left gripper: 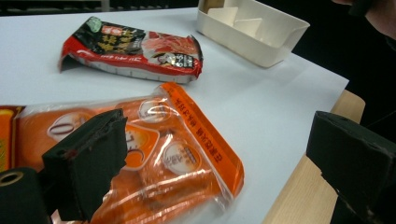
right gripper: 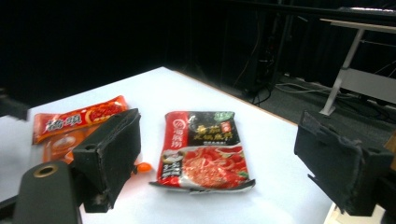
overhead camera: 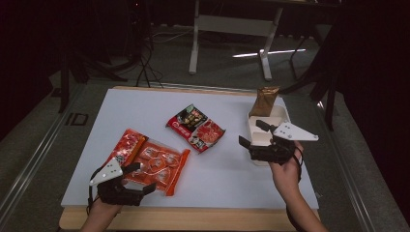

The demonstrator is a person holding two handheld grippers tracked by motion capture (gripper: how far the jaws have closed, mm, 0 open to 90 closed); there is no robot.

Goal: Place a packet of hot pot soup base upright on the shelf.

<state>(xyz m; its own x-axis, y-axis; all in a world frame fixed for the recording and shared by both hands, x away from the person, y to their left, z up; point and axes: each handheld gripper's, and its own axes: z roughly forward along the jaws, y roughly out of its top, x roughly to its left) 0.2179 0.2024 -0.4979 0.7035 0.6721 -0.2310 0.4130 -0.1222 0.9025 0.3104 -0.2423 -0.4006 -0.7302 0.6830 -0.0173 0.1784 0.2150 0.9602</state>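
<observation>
We've got the left hand-held gripper point(overhead camera: 140, 180) at the lower left of the high view, jaws spread wide and sitting right over the near edge of the orange snack bag point(overhead camera: 157, 164), pinching nothing. That bag lies flat on the white tabletop point(overhead camera: 145, 108), lower left of centre. The right hand-held gripper point(overhead camera: 251, 134) is spread too, at centre right just beside the cream tray point(overhead camera: 283, 113), pointing at the red noodle packet point(overhead camera: 196, 127) mid-frame.

Orange snack bag point(left gripper: 154, 158): glossy clear plastic film; red noodle packet point(right gripper: 203, 149): shiny foil-like plastic; cream bin point(left gripper: 254, 28): smooth matt plastic; table point(overhead camera: 145, 108): matt white top.
</observation>
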